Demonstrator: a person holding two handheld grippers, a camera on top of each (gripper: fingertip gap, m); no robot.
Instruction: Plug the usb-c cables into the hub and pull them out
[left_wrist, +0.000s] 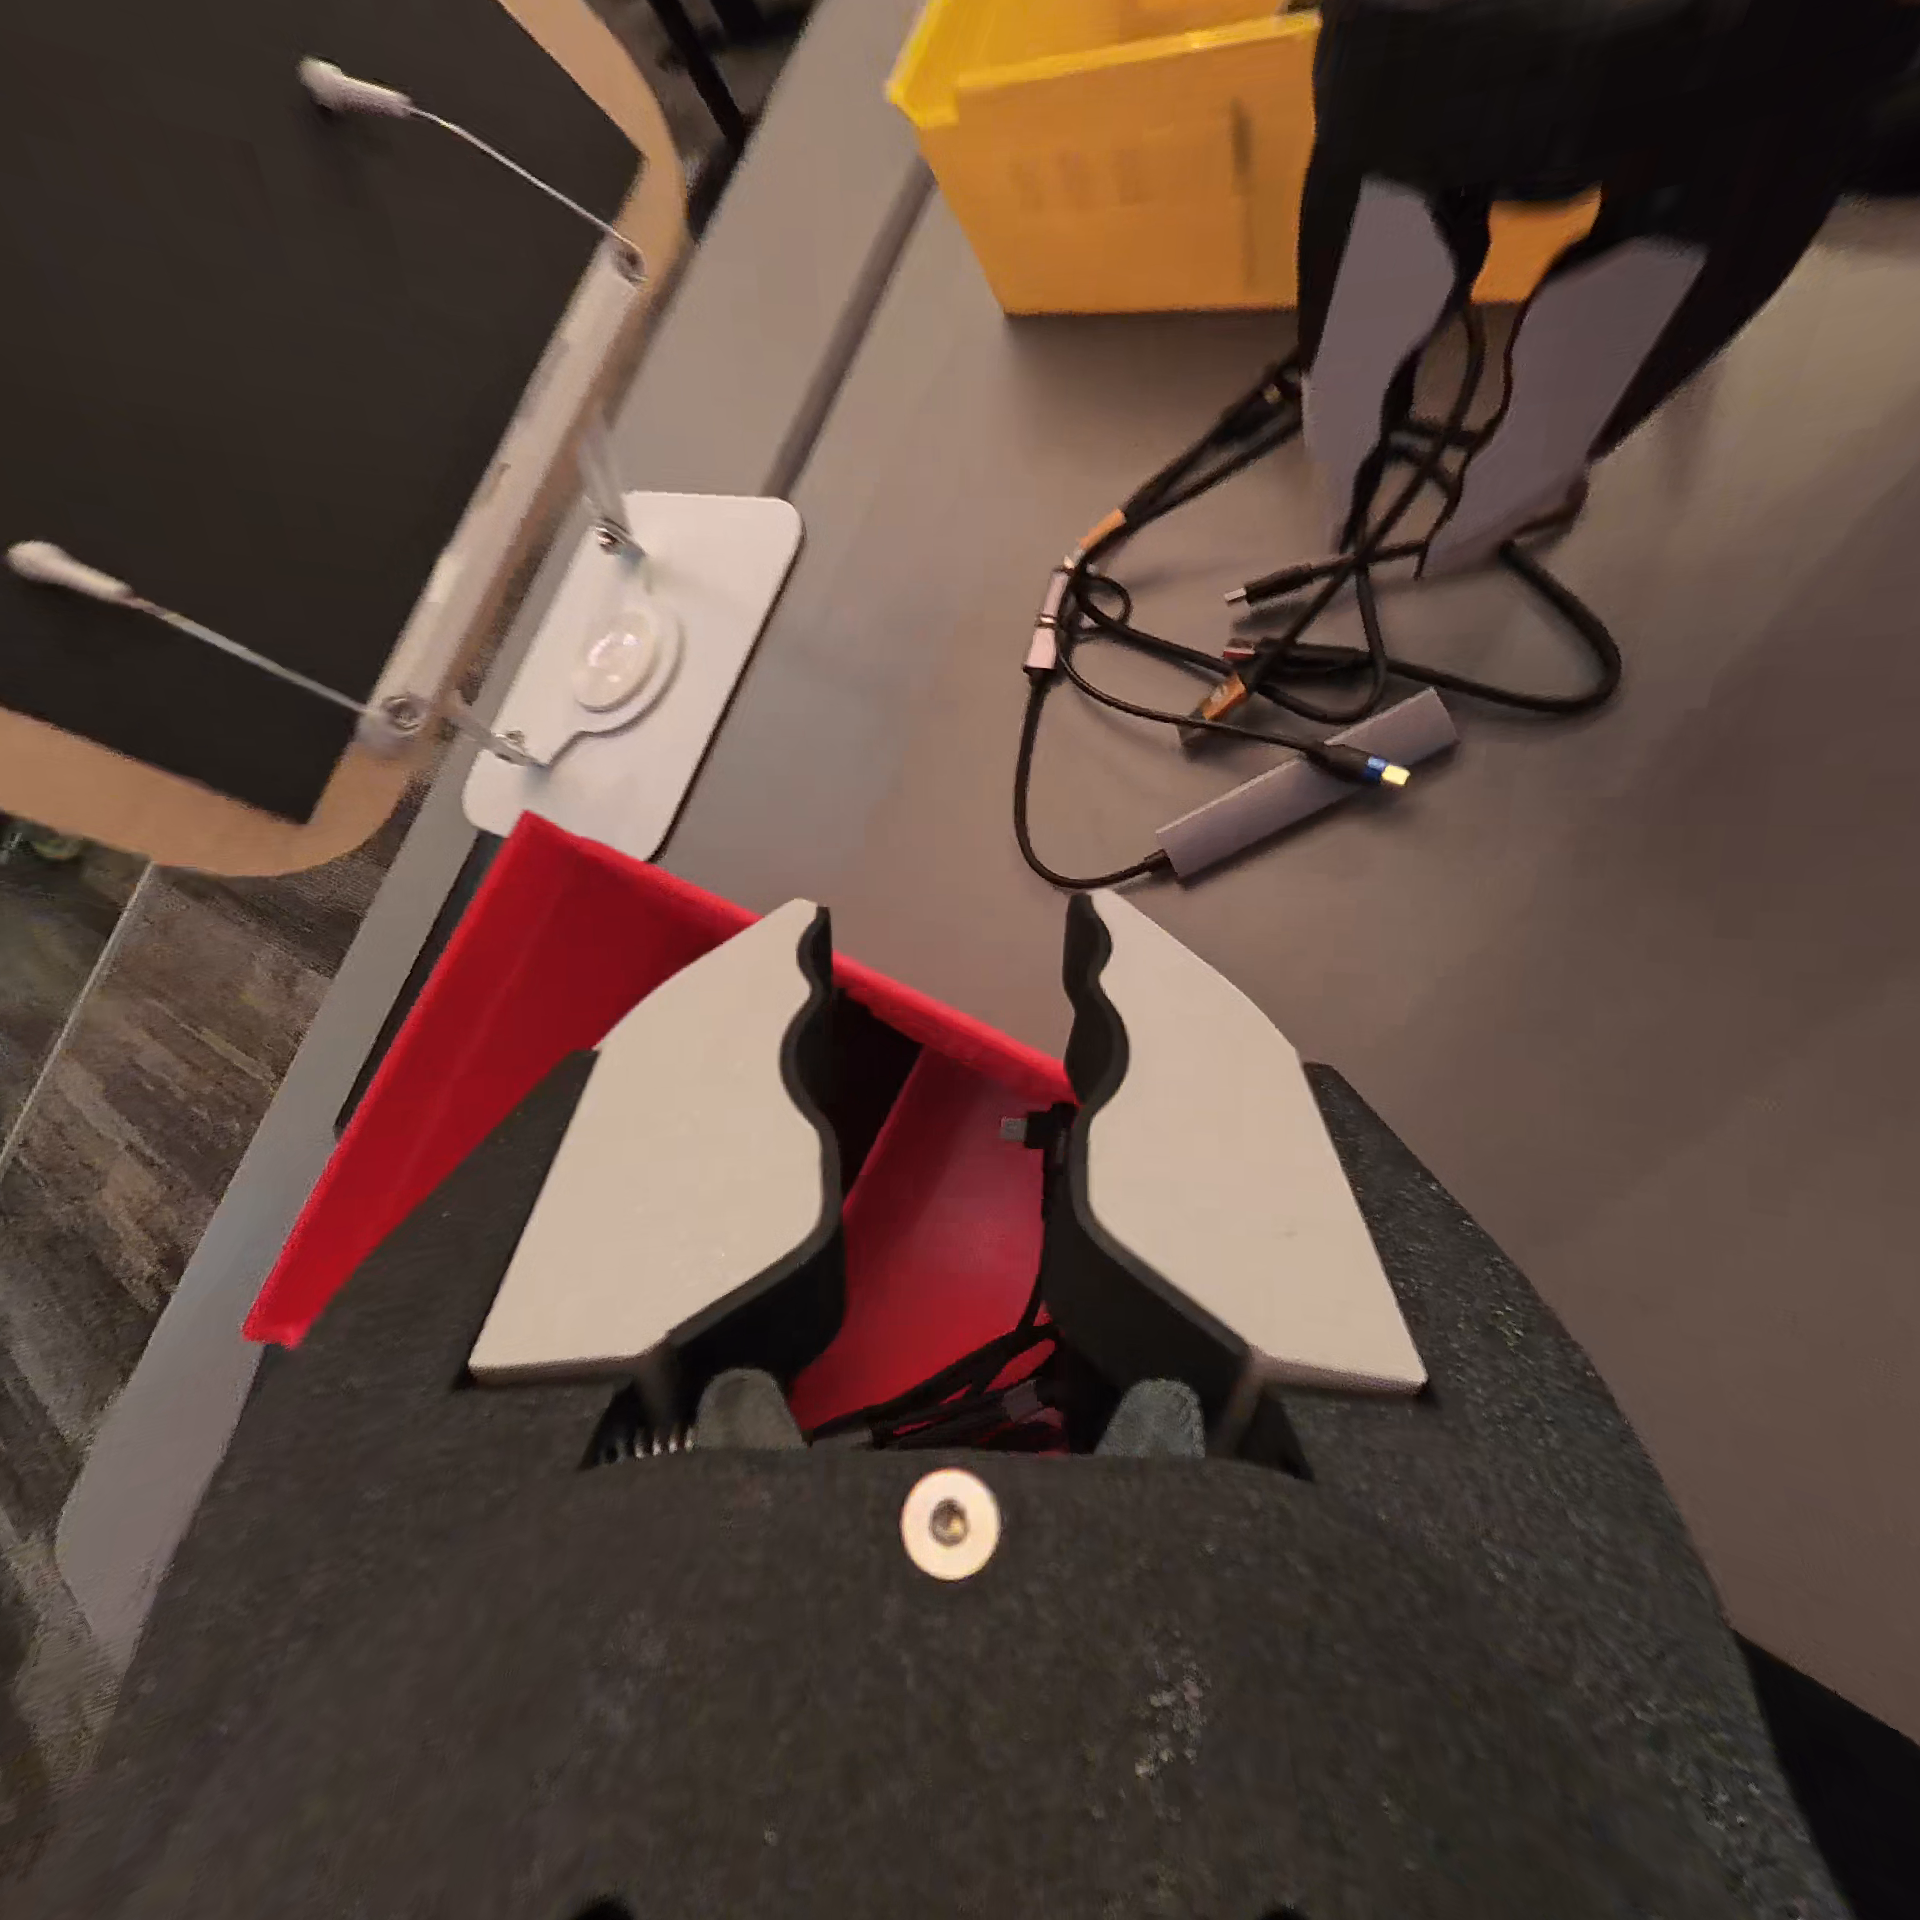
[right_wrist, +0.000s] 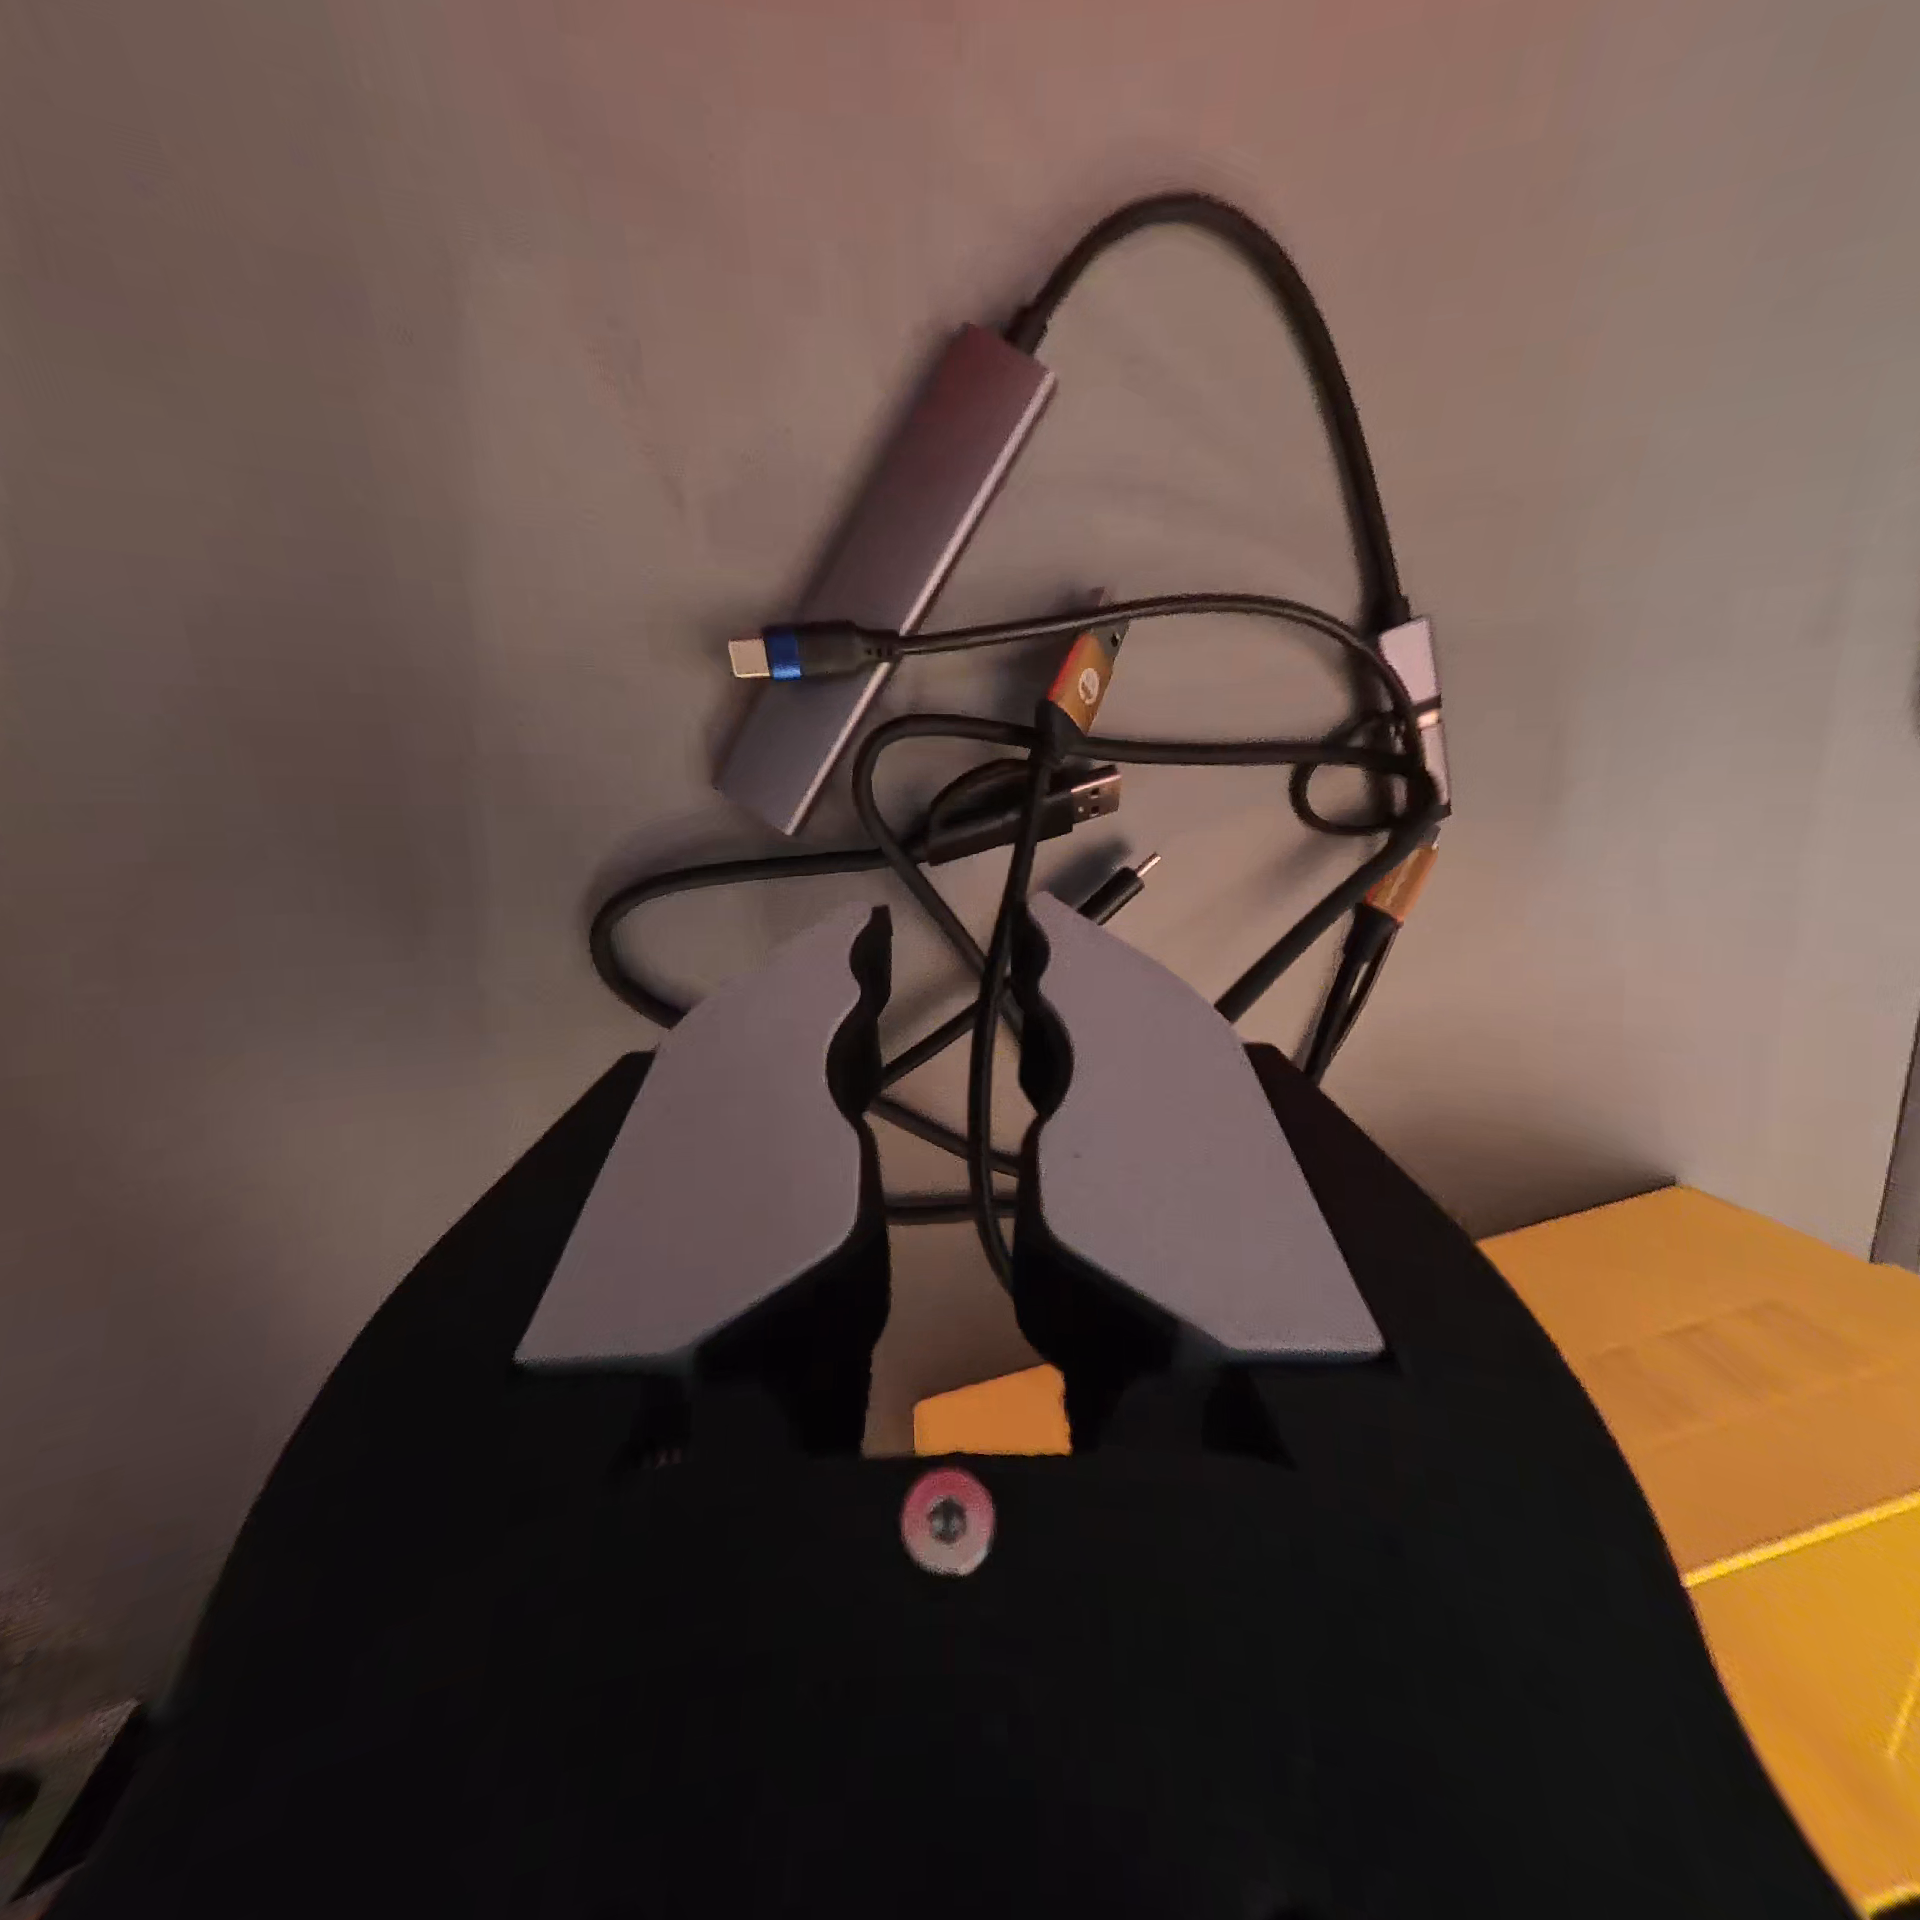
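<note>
Left gripper (left_wrist: 948, 925) hangs with jaws spread over the red bin (left_wrist: 540, 997), nothing between them; beyond it on the grey table (left_wrist: 1558, 1039) lies the grey hub (left_wrist: 1299, 795) under tangled black cables (left_wrist: 1299, 634); farthest, the right gripper (right_wrist: 951, 925) stands parted around loose strands, pinching none, beside the yellow bin (left_wrist: 1122, 177).

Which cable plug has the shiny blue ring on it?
The blue-ringed plug lying across the grey hub, pointing left. The other plugs nearby have orange collars, or are plain black or silver, with no blue.
</note>
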